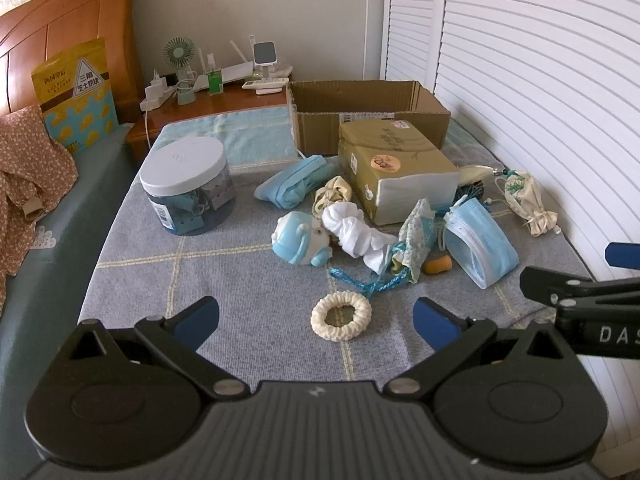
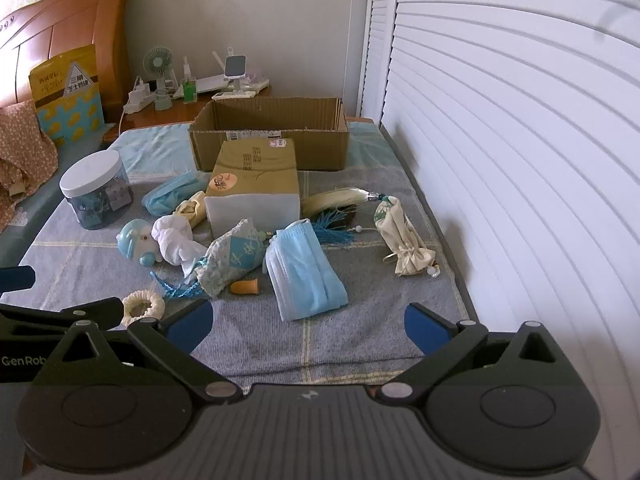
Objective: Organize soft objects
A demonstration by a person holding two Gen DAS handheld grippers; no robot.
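Soft things lie scattered on a grey checked mat (image 1: 224, 280): a cream scrunchie (image 1: 341, 315) (image 2: 143, 307), a white sock (image 1: 356, 232), a blue toy figure (image 1: 298, 238), a folded blue face mask (image 2: 306, 276) (image 1: 478, 242), a second blue mask (image 1: 294, 180), a patterned pouch (image 2: 234, 258), an orange earplug (image 2: 245, 287), a cream drawstring bag (image 2: 404, 242). An open cardboard box (image 2: 270, 134) stands at the back. My left gripper (image 1: 316, 320) is open, just short of the scrunchie. My right gripper (image 2: 306, 324) is open, just short of the folded mask.
A tissue pack (image 2: 254, 192) lies before the box. A clear jar with white lid (image 1: 188, 186) stands at the left. A louvred white door (image 2: 520, 160) runs along the right. A nightstand with fan and chargers (image 1: 208, 80) and a wooden headboard (image 1: 68, 40) are behind.
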